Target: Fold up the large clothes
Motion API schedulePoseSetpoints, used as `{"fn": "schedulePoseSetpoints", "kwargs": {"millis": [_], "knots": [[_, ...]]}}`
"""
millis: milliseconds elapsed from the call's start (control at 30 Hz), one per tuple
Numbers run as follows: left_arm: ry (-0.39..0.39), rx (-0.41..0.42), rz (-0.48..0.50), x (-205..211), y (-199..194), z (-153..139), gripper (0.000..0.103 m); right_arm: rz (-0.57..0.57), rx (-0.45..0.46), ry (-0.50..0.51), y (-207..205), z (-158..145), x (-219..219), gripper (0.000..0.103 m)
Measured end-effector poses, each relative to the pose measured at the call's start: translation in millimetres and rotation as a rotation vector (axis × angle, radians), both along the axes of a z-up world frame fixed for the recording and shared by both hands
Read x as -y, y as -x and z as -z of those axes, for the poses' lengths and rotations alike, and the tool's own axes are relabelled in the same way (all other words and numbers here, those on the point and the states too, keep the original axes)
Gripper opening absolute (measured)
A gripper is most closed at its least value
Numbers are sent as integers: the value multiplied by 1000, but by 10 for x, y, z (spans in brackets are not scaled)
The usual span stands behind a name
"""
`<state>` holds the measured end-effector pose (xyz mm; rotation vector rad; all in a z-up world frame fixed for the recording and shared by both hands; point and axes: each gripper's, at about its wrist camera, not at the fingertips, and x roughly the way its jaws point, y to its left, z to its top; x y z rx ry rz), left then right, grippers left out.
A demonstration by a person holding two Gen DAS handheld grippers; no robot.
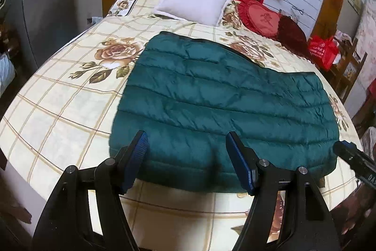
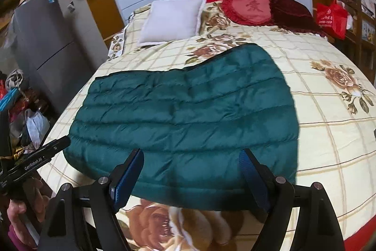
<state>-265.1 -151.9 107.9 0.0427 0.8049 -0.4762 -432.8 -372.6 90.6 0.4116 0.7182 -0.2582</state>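
A dark green quilted down garment lies flat on the floral bedspread, folded into a rough rectangle. It also shows in the right wrist view. My left gripper is open and empty, hovering above the garment's near edge. My right gripper is open and empty, also just above the near edge. The tip of the right gripper shows at the right in the left wrist view. The left gripper shows at the left in the right wrist view.
A white pillow and red heart cushion lie at the head of the bed. A red bag hangs at the far right. A grey cabinet and piled clutter stand left of the bed.
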Motion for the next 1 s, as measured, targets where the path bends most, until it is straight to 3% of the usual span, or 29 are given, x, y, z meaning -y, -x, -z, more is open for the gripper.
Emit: {"fn": "schedulePoseSetpoints", "kwargs": {"millis": [367, 767, 1000], "knots": [[-53, 45, 3, 171, 190, 25, 69, -22, 4, 78, -82, -13, -375, 81], [-110, 115, -11, 246, 313, 9, 69, -19, 4, 56, -134, 4, -396, 81], [-195, 161, -39, 308, 400, 48, 69, -13, 1, 45, -120, 24, -366, 81]]}}
